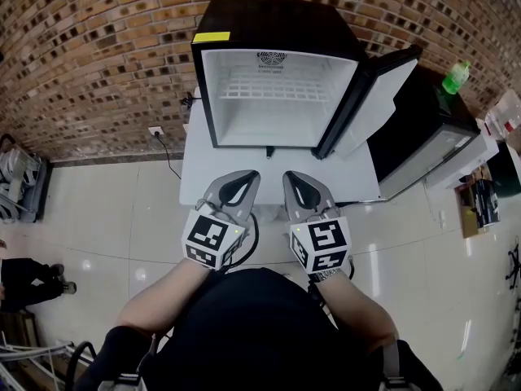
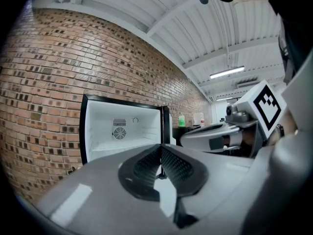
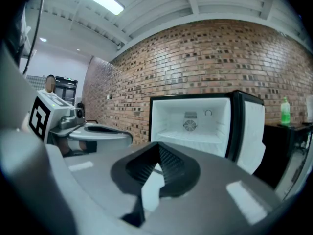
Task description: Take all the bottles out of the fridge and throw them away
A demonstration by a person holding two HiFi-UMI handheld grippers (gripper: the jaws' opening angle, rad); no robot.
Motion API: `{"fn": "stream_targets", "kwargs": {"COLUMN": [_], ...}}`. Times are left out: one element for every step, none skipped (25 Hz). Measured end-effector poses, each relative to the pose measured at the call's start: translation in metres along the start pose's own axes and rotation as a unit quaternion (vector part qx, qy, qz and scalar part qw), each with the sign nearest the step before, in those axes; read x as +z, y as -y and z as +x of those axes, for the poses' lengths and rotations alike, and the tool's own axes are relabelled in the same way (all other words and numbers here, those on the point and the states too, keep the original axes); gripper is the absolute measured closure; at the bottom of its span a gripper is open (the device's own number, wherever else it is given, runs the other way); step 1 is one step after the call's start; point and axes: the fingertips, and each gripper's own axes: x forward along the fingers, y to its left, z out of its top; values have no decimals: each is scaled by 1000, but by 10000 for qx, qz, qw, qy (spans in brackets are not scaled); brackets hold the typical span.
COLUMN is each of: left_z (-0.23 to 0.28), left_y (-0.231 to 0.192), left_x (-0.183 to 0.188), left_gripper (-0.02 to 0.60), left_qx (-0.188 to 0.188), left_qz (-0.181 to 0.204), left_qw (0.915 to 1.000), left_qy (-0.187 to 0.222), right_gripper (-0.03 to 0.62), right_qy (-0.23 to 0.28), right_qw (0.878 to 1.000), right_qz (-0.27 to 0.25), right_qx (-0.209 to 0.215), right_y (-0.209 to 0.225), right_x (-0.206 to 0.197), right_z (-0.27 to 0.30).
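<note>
A small black fridge (image 1: 277, 72) stands open on a white table (image 1: 203, 161), its white inside bare, with no bottle in it. Its door (image 1: 383, 96) swings out to the right. Both gripper views look into the same bare fridge (image 2: 122, 131) (image 3: 190, 124). My left gripper (image 1: 251, 174) and right gripper (image 1: 290, 174) hover side by side over the table's near edge, pointing at the fridge. Both are shut with nothing between the jaws (image 2: 160, 151) (image 3: 157, 148). A green bottle (image 1: 456, 77) stands on a black cabinet at the right, also visible in the left gripper view (image 2: 181, 120) and the right gripper view (image 3: 285, 110).
A brick wall (image 1: 98, 47) runs behind the fridge. The black cabinet (image 1: 423, 129) stands right of the fridge door. A wall socket with a cable (image 1: 156, 133) is at the left. A person's legs (image 1: 28, 275) show at the far left on the pale tiled floor.
</note>
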Motion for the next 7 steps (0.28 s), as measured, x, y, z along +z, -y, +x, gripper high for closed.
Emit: {"fn": "stream_targets", "kwargs": {"left_z": [0, 1, 1, 1, 2, 2, 3], "left_y": [0, 0, 0, 0, 1, 1, 1], "left_x": [0, 0, -1, -2, -3, -3, -4], "left_gripper": [578, 577, 578, 577, 578, 578, 577], "left_qx": [1, -6, -18, -31, -47, -65, -83], "left_qz": [-2, 1, 7, 14, 24, 34, 44], "left_qw": [10000, 10000, 10000, 10000, 10000, 10000, 10000], "left_qy": [3, 3, -2, -7, -11, -15, -18], "right_gripper": [592, 592, 592, 592, 592, 592, 592], "right_qy": [-3, -5, -5, -3, -1, 1, 3], "right_qw": [10000, 10000, 10000, 10000, 10000, 10000, 10000], "right_qz": [2, 7, 12, 14, 13, 11, 7], "right_qx": [-5, -9, -14, -19, -25, -32, -39], "right_y": [0, 0, 1, 1, 1, 1, 2], "right_x": [0, 0, 0, -1, -1, -1, -1], "right_z": [0, 0, 0, 0, 0, 0, 1]}}
